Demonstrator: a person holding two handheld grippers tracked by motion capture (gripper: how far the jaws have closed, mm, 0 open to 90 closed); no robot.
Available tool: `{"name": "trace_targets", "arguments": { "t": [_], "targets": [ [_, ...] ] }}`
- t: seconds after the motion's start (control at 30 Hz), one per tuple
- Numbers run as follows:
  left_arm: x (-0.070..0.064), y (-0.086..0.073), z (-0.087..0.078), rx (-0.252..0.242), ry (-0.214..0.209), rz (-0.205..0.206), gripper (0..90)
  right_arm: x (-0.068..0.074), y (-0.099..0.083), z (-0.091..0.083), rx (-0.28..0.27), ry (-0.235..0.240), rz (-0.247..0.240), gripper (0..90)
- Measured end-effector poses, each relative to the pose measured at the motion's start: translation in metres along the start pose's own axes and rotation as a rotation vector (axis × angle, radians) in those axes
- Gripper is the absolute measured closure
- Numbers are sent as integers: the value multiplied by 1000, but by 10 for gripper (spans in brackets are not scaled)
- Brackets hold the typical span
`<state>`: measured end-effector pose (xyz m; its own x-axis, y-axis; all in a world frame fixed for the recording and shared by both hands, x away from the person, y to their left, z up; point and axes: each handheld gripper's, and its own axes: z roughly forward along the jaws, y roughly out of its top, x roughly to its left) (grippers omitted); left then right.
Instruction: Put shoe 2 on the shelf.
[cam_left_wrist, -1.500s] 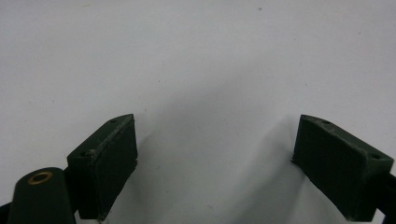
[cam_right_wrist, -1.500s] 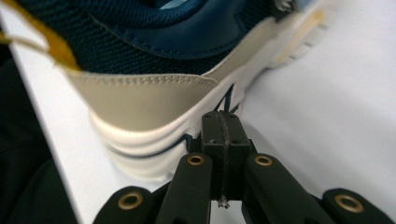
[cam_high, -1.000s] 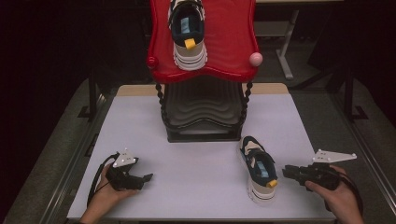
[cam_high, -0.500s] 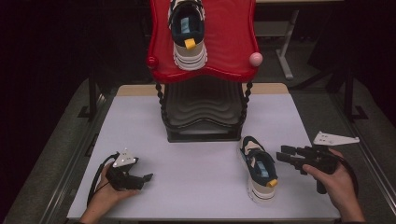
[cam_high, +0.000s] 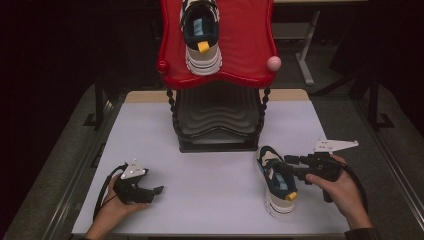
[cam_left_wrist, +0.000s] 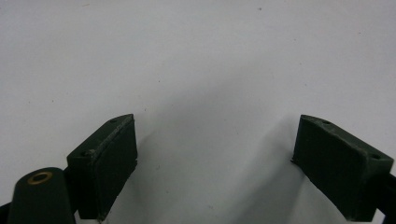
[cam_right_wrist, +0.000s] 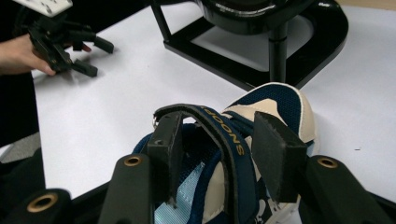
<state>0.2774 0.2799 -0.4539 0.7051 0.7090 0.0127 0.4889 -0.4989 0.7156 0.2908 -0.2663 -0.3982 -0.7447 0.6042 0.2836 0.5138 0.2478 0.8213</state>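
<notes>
Already straddling the sneaker's (cam_high: 278, 186) tongue strap (cam_right_wrist: 224, 135): right hand-held gripper (cam_high: 291, 166), jaws apart, not yet clamped. Long axis toe-to-rack, heel toward the person. Far off across the bench (cam_high: 210, 175), left hand-held gripper (cam_high: 156, 191), likewise wide apart and holding nothing.

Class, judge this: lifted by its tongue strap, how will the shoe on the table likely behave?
The strap looks soft, so it may flex. Held there by the right gripper, the shoe will probably tilt. Its thick sole suggests some weight low down.

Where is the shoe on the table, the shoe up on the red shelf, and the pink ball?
shoe on the table (cam_high: 278, 185), high view, its inside.
shoe on the red shelf (cam_high: 201, 37), high view, its opening.
pink ball (cam_high: 273, 63), high view, its middle.
</notes>
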Motion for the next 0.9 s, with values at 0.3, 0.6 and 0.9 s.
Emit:
{"name": "trace_targets", "arguments": {
  "t": [0.3, 0.6, 0.9],
  "targets": [
    [0, 0, 0, 3, -1, 1, 128, -3, 0, 14, 36, -14, -36, 608],
    [0, 0, 0, 2, 0, 0, 128, -5, 0, 11, 19, 8, -56, 655],
    [0, 0, 0, 1, 2, 2, 129, -4, 3, -2, -35, 13, -53, 659]
  ]
}}
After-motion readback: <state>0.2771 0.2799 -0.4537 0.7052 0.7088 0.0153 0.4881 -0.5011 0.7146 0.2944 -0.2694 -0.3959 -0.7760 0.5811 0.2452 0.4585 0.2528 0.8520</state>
